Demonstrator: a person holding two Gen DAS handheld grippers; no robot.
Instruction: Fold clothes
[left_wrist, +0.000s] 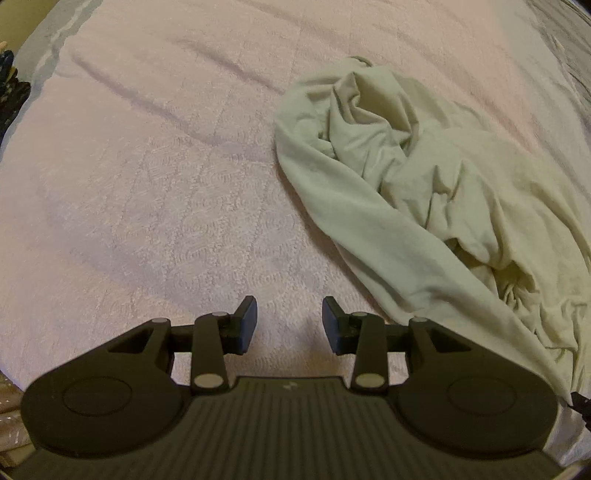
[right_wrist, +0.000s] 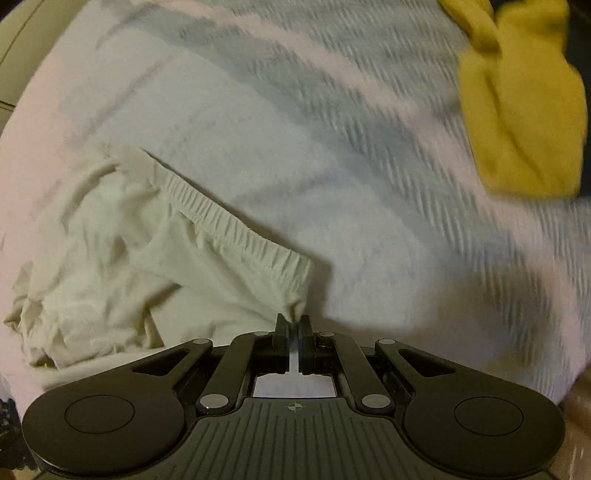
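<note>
Right gripper (right_wrist: 294, 322) pinched tight on waistband corner of cream garment (right_wrist: 110, 258), fabric trailing left over pink bedspread (left_wrist: 147, 184) — left gripper (left_wrist: 289, 325) spread wide, holding nothing, garment crumpled just right of it, yellow cloth (right_wrist: 521, 122) well apart.

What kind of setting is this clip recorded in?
Most likely a bedroom: the cream garment lies on a wide pink quilted bedspread, a yellow garment waits nearby, and the right claw pinches the waistband.
</note>
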